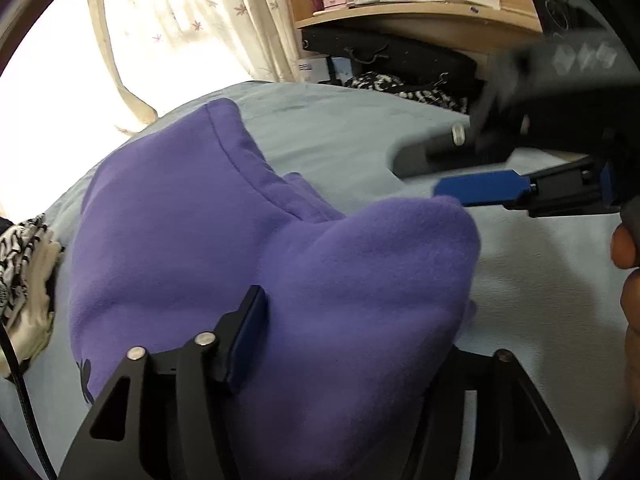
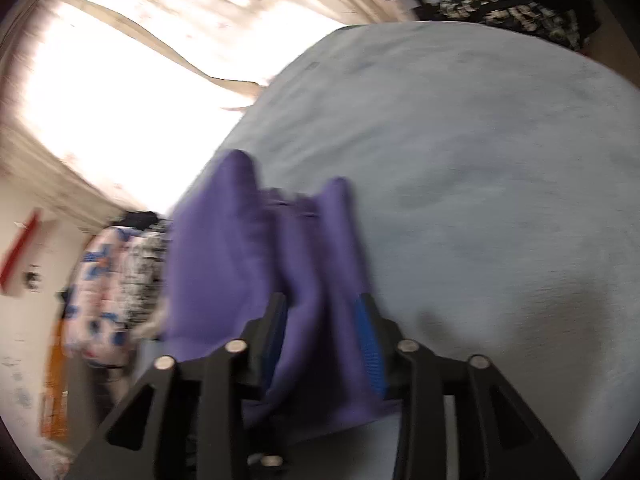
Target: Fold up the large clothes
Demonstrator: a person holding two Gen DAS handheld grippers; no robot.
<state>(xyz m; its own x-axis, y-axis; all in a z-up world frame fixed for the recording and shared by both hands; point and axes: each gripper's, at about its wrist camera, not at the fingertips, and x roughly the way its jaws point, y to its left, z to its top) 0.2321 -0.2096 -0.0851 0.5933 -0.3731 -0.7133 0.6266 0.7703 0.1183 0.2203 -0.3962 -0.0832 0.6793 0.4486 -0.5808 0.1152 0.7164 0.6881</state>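
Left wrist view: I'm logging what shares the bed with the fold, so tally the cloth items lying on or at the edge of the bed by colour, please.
Purple: 1, the hoodie
Black-and-white patterned: 2, one cloth at the left edge, one at the far edge
Total: 3

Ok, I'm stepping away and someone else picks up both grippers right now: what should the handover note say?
Left gripper: jaws apart, purple garment bunched between them; grip unclear.
Right gripper: jaws apart by the garment's raised fold, not visibly clamping.
Garment: on the pale blue bed sheet, humped, layers doubled over.
Done: a rough fold at most.
Left: flatten it and finish folding neatly.
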